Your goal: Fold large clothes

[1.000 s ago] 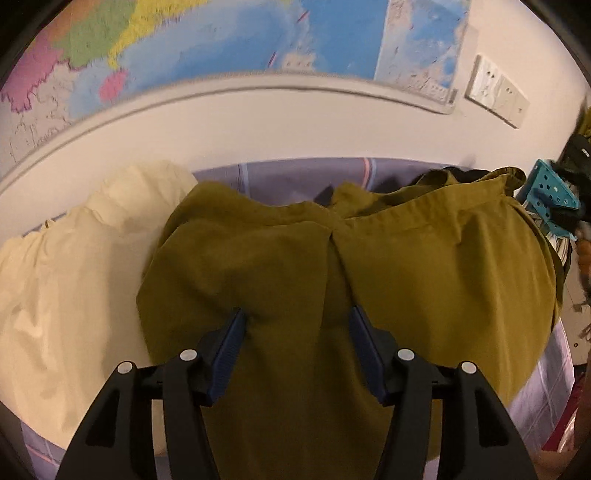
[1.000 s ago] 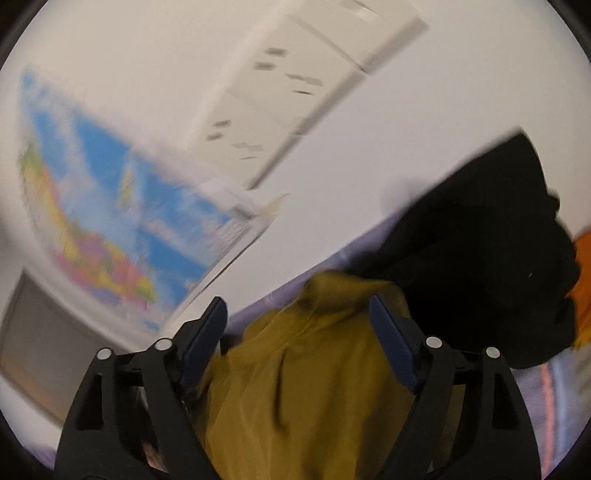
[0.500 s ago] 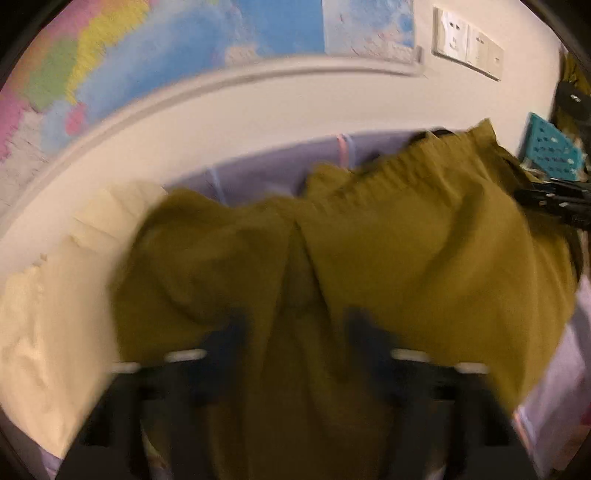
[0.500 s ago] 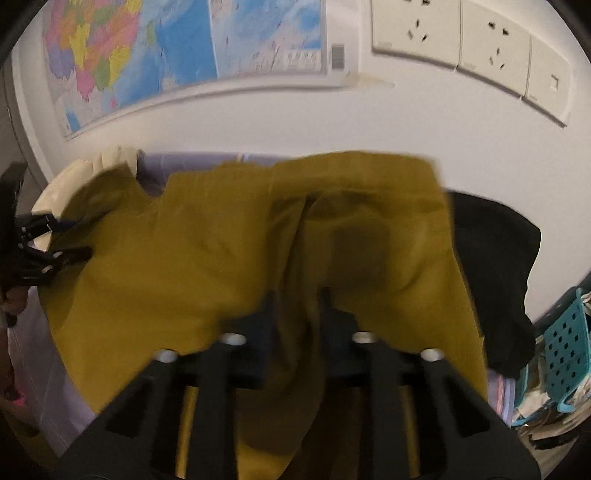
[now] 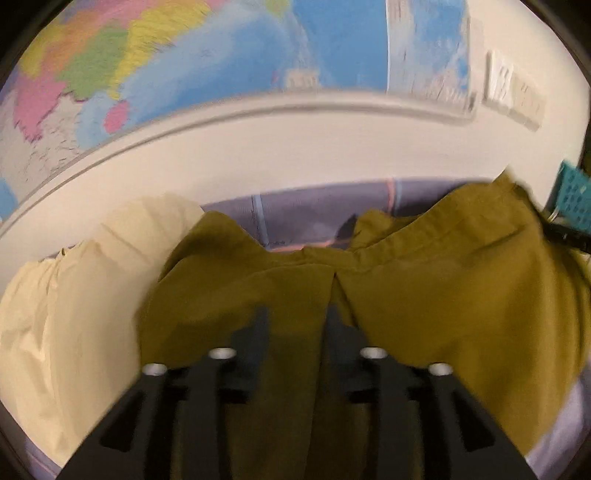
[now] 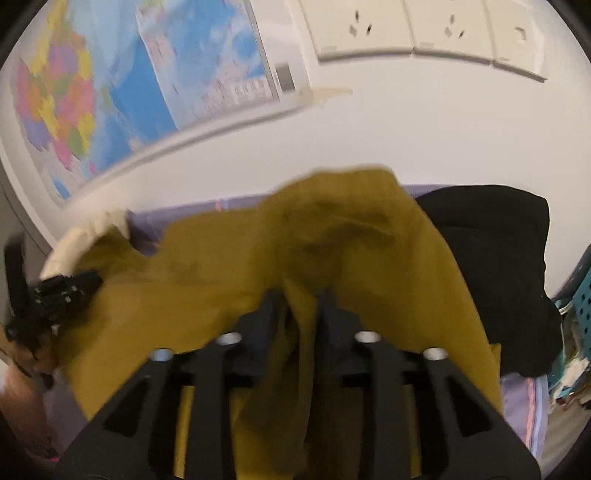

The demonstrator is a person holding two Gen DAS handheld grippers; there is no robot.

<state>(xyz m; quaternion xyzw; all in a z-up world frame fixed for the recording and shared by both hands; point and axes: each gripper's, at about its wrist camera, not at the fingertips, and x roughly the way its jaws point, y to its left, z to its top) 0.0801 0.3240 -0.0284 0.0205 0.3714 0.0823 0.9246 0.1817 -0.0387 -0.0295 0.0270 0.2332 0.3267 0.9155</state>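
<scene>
A large olive-green garment (image 5: 443, 288) lies spread over a lavender checked sheet (image 5: 303, 214) against the wall. My left gripper (image 5: 295, 314) is shut on a fold of it near its left side; that gripper also shows at the left edge of the right wrist view (image 6: 55, 295). My right gripper (image 6: 299, 295) has a bunched ridge of the olive garment (image 6: 221, 266) pinched between its fingers, and its jaws are opening. The cloth sags between the two grips. Both views are blurred.
A cream garment (image 5: 74, 295) lies to the left of the olive one. A black garment (image 6: 498, 258) is heaped to the right. A teal perforated basket (image 5: 572, 195) stands at the far right. A map (image 5: 184, 74) and wall sockets (image 6: 424, 33) are on the white wall behind.
My right gripper rolled upright, swung onto the olive garment and closed on a fold of it. My left gripper narrowed on its own fold. The cloth has shifted and bunched toward the right.
</scene>
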